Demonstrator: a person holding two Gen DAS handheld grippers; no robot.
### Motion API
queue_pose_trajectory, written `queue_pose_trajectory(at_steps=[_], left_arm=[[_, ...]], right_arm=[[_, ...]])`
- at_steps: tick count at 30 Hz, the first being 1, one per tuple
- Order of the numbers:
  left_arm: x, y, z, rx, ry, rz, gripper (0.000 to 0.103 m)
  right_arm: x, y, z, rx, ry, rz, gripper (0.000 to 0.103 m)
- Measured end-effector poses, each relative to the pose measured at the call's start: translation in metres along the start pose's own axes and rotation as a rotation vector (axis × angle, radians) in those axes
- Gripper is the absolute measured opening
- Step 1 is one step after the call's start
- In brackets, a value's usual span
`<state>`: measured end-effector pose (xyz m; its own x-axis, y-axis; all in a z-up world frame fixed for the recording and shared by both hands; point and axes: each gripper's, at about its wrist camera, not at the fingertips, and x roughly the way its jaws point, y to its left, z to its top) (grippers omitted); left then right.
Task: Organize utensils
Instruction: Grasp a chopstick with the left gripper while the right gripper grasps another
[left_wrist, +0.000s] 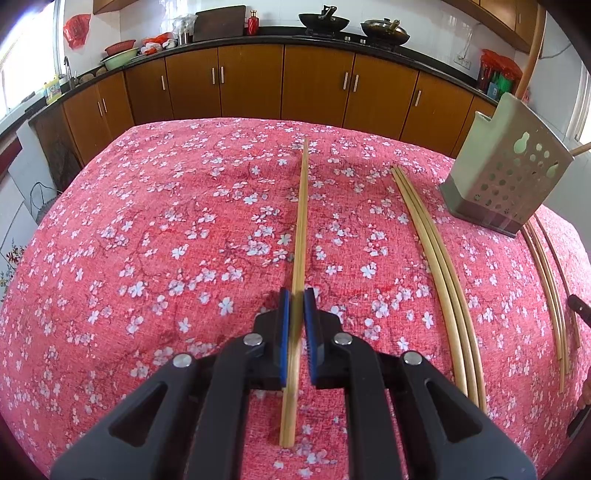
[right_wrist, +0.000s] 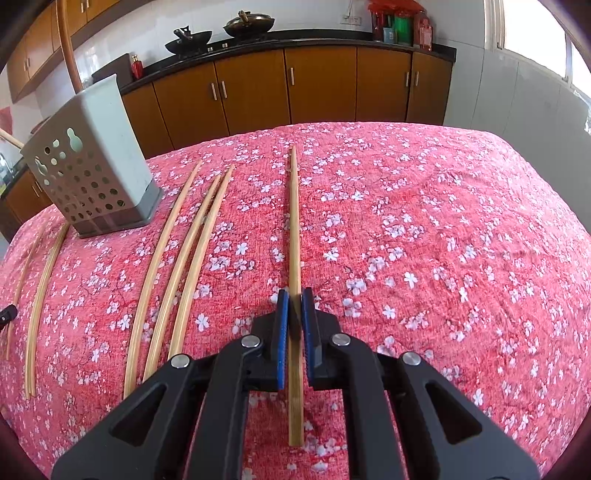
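Note:
In the left wrist view my left gripper (left_wrist: 296, 301) is shut on bamboo chopsticks (left_wrist: 302, 221), seemingly two side by side. They run forward between the blue pads (left_wrist: 283, 314) and over the red floral cloth (left_wrist: 166, 240). My right gripper (right_wrist: 295, 299) is likewise shut on a bamboo chopstick (right_wrist: 294, 221) that points straight ahead. A pale green perforated utensil holder (left_wrist: 509, 166) (right_wrist: 92, 166) stands on the cloth, to the right of my left gripper and to the left of my right one. Whether the held sticks rest on the cloth I cannot tell.
Three loose chopsticks (left_wrist: 436, 258) (right_wrist: 177, 266) lie between the grippers, and more chopsticks (left_wrist: 550, 280) (right_wrist: 40, 280) lie beside the holder. Brown kitchen cabinets (left_wrist: 251, 85) with woks (left_wrist: 325, 20) on the counter stand behind the table's far edge.

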<state>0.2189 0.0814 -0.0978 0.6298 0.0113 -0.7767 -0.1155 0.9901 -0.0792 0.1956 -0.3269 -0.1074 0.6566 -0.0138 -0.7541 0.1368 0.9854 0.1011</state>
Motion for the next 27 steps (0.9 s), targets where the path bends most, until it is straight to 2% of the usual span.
queue_pose_trajectory(at_steps=[17,27], left_arm=[[0.0,-0.001,0.001,0.007,0.0,0.007,0.012],[-0.004,-0.013,-0.003,0.078,0.001,0.06,0.008]], right_arm=[[0.0,0.004,0.003,0.0,0.004,-0.007,0.009],[-0.003,0.008,0.001,-0.006,0.003,-0.015,0.009]])
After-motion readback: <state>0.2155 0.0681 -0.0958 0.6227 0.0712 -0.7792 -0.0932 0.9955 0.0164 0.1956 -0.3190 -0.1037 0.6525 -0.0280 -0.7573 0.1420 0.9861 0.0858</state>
